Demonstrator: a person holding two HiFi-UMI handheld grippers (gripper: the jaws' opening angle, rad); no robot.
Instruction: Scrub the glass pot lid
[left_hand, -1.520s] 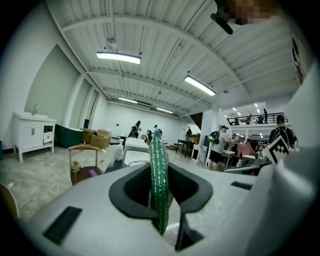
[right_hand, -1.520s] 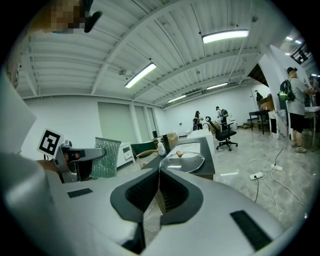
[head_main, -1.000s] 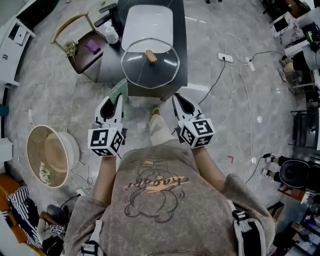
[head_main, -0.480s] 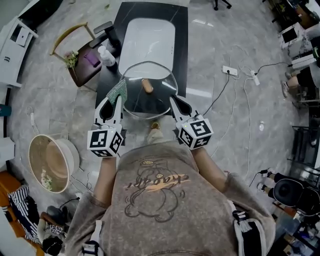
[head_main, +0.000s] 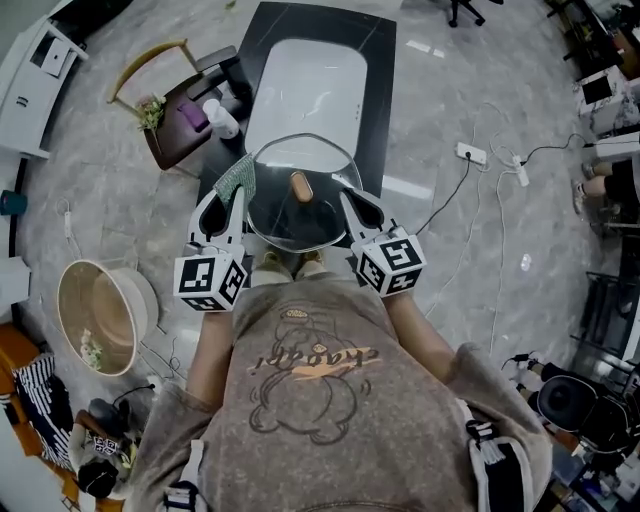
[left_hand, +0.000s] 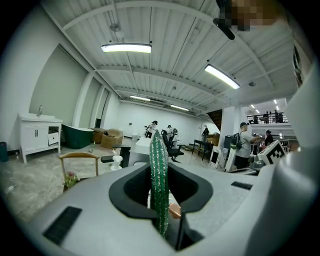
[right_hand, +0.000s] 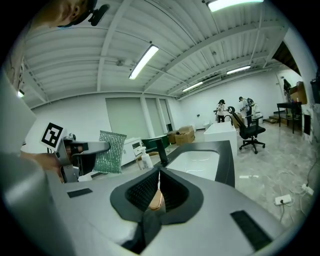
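Note:
The glass pot lid (head_main: 285, 215), with a wooden knob (head_main: 300, 185), hangs tilted over the near end of the black counter (head_main: 385, 90), between my two grippers. My right gripper (head_main: 343, 197) is shut on the lid's right rim. In the right gripper view the rim is a thin line between the shut jaws (right_hand: 158, 181), and the knob (right_hand: 156, 201) shows behind them. My left gripper (head_main: 240, 197) is shut on a green scrubbing cloth (head_main: 237, 177), which stands upright at the lid's left edge. The left gripper view shows the cloth (left_hand: 159, 170) edge-on.
A white sink basin (head_main: 312, 85) is set in the counter. A white soap bottle (head_main: 222, 118) stands at its left, beside a wooden chair (head_main: 165, 95). A round woven basket (head_main: 100, 315) sits on the floor at the left. Cables and a power strip (head_main: 472, 153) lie at the right.
The lid has come nearer and now hangs between the two grippers. The green cloth now stands at its left rim. The view has moved forward over the counter.

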